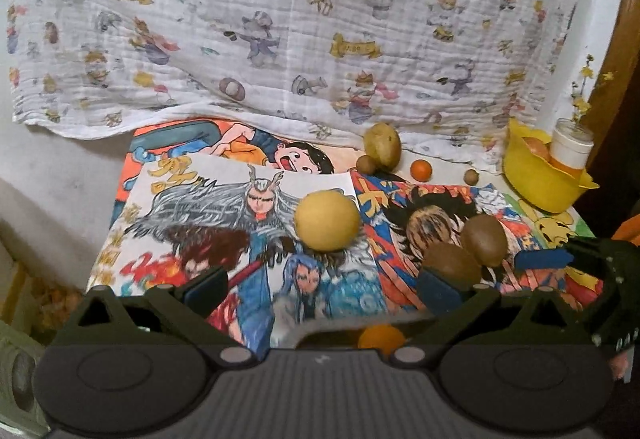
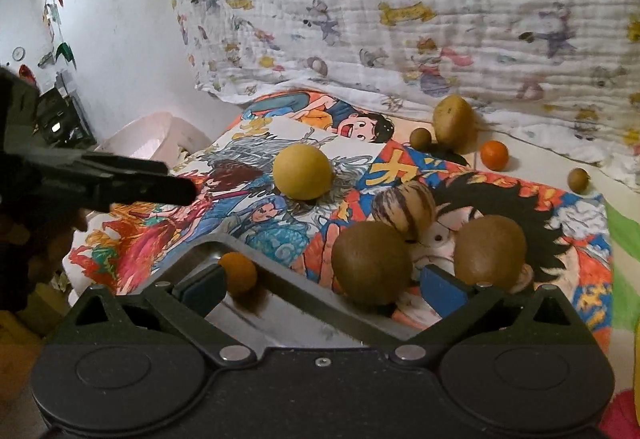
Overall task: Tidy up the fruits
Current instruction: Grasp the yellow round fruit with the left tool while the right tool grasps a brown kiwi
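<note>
Fruits lie on a table covered with cartoon drawings. A round yellow fruit (image 1: 327,220) (image 2: 303,171) sits mid-table. Two brown kiwis (image 1: 452,261) (image 2: 372,262) lie close together, the second kiwi (image 1: 485,240) (image 2: 490,254) to the right. A potato-like fruit (image 1: 382,144) (image 2: 454,118), a small orange (image 1: 421,170) (image 2: 494,154) and small brown balls (image 1: 471,176) (image 2: 578,180) lie at the back. My left gripper (image 1: 320,287) is open and empty above the table. My right gripper (image 2: 320,285) is open and empty, near the kiwis. An orange fruit (image 2: 237,273) (image 1: 381,338) sits in a metal tray (image 2: 280,315) below it.
A yellow bowl (image 1: 540,175) holding fruit and a white cup (image 1: 570,147) stand at the back right. A patterned cloth (image 1: 280,19) hangs behind. A pink bin (image 2: 148,137) stands left of the table. The left gripper shows in the right wrist view (image 2: 132,183).
</note>
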Demonstrator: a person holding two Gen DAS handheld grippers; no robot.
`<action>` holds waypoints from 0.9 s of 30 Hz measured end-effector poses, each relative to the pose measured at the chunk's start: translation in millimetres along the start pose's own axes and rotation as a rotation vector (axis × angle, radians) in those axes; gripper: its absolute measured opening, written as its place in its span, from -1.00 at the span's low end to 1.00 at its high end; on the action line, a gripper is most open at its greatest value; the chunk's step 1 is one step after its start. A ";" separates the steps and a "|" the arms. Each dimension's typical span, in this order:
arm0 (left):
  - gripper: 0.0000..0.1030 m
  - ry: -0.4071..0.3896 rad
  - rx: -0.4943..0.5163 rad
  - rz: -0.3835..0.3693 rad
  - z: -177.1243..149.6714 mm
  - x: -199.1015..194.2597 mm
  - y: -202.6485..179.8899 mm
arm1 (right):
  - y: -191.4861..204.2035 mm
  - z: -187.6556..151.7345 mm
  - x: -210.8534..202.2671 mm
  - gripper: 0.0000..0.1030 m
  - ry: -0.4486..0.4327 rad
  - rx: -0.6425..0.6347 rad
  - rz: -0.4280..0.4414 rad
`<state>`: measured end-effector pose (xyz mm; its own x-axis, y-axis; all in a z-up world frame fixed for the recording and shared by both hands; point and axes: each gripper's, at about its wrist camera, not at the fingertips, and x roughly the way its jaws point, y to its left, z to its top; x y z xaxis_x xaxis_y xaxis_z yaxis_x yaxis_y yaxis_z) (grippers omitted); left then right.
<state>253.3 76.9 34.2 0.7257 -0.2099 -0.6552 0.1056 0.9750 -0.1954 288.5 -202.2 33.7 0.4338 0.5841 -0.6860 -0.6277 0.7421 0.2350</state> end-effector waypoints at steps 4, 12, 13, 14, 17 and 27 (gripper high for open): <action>0.99 0.016 0.010 -0.004 10.7 23.7 1.1 | -1.4 6.2 16.6 0.99 0.016 -0.013 -0.007; 0.99 0.038 0.034 -0.009 24.7 64.1 2.9 | -2.8 10.2 39.1 0.95 0.034 -0.082 -0.055; 0.99 0.040 0.036 -0.010 26.3 68.1 3.1 | -3.6 10.3 41.2 0.91 0.035 -0.085 -0.058; 0.99 0.042 0.037 -0.013 27.2 72.8 3.6 | -4.5 10.5 43.3 0.89 0.038 -0.084 -0.058; 0.99 0.046 0.032 -0.023 29.4 84.1 5.7 | -7.3 11.8 48.6 0.82 0.043 -0.079 -0.055; 0.89 0.072 0.055 -0.050 27.4 109.4 4.6 | -10.0 7.2 60.2 0.48 0.061 -0.083 -0.081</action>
<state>351.8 60.4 -18.3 0.6682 -0.2613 -0.6966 0.1790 0.9652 -0.1905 325.6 -172.1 -5.0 0.4468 0.5007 -0.7414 -0.6449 0.7547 0.1210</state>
